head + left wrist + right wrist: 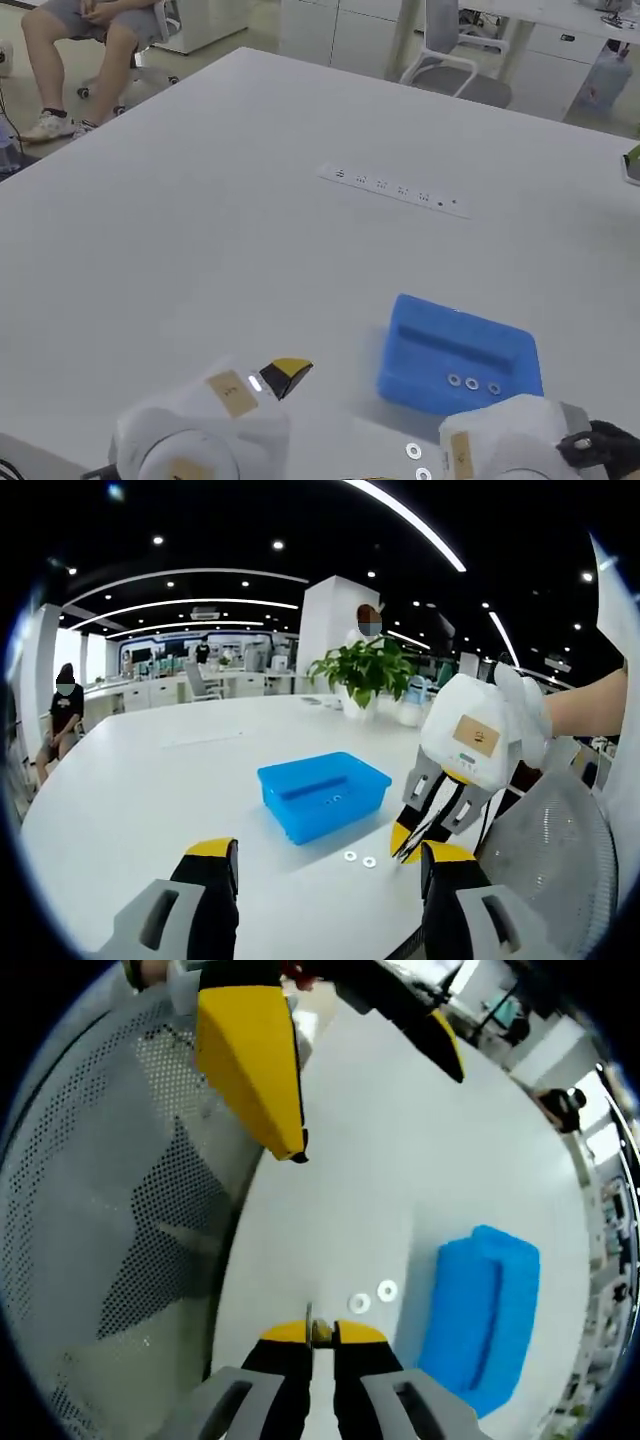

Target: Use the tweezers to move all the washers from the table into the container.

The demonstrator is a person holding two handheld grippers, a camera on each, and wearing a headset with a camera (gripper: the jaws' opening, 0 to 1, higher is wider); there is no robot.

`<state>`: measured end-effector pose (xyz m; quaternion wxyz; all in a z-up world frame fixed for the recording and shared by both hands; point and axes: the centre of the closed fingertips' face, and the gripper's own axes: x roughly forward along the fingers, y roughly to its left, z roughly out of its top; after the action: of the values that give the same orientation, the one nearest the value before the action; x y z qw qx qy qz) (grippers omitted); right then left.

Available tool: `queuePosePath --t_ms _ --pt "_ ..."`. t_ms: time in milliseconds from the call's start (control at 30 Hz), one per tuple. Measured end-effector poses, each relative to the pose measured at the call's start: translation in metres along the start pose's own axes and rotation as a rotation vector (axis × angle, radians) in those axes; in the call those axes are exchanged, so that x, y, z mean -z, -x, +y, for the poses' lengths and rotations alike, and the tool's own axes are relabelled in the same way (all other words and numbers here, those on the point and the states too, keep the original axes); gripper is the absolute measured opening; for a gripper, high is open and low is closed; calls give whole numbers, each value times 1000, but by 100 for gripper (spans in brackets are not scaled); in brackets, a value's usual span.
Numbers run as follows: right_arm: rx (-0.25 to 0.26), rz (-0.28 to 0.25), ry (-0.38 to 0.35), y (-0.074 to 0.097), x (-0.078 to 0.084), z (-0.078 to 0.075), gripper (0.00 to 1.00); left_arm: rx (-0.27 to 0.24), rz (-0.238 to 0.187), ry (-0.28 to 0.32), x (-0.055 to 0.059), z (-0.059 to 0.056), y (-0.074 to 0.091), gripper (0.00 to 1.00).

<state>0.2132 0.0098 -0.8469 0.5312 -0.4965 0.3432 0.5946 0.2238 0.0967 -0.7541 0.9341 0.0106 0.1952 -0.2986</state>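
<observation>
Three washers (472,383) in the container (440,325), two left.
Head view: two loose washers (413,451) lie on the table (200,220) beside it. Left gripper view: left gripper (330,865) fingers spread, empty. Right gripper view: right gripper (312,1332) fingers pinch the tweezers (308,1315) near them.

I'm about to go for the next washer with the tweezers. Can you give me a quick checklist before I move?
1. Tweezers clamped in the right gripper: ok.
2. Tweezer tips on a washer: not ok; they stop short of the two washers on the table.
3. Container open-topped and beside those washers: ok; three washers lie inside.
4. Left gripper out of the way: ok; it is open, empty and off to the side.
5. All washers moved: not ok; two are not yet in the container.
</observation>
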Motion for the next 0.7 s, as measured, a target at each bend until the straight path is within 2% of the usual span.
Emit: queuePosePath --t_ms 67,167,233,333,433,533,700 --pt "17 -55 -78 1 -1 -2 3 6 13 -1 2 -1 0 72" --pt "41 -198 -272 4 -4 -10 3 7 15 -14 2 -2 0 69" --pt "33 -297 -398 6 -5 -14 3 11 15 -12 2 -2 0 69" --pt "45 -363 -462 6 -4 -18 4 15 17 -18 3 -3 -1 69" --pt "60 -386 -497 7 -1 -19 4 16 25 -23 4 -3 -1 69" --pt "63 -437 -544 9 -3 -18 5 10 30 -24 5 -2 -1 69" --pt "72 -467 -595 11 1 -23 6 15 33 -26 6 -2 -1 69"
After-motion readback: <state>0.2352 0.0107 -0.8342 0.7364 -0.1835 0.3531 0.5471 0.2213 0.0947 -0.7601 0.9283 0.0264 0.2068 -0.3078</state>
